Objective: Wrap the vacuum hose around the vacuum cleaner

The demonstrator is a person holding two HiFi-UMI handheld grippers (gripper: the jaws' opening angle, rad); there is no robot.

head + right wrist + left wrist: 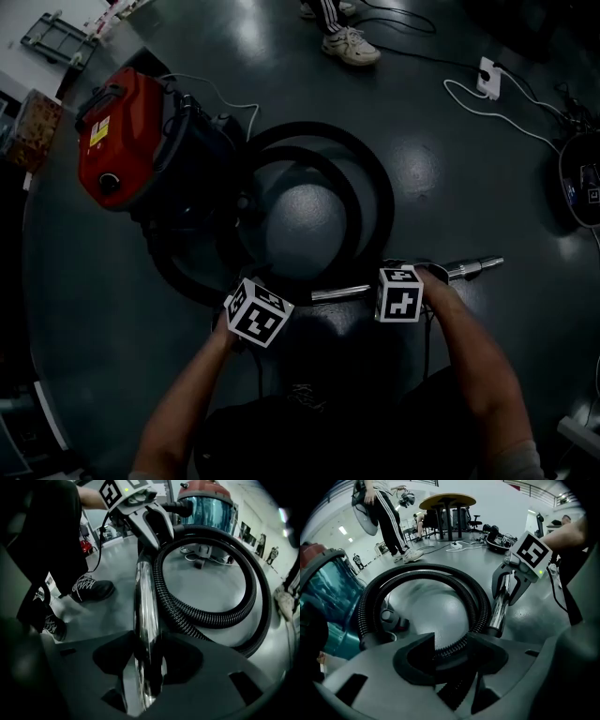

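Here the vacuum [122, 141] stands on the floor [450, 169] at ten o'clock from the hands, with the left hand nearer to it. The hose [319, 132] lies looped at twelve, just beside the body. Its chrome wand [469, 268] runs nine to three. The left gripper [452, 651] jaws clamp the hose and the right gripper [147, 660] jaws clamp the wand. The loops probably need carrying toward ten.
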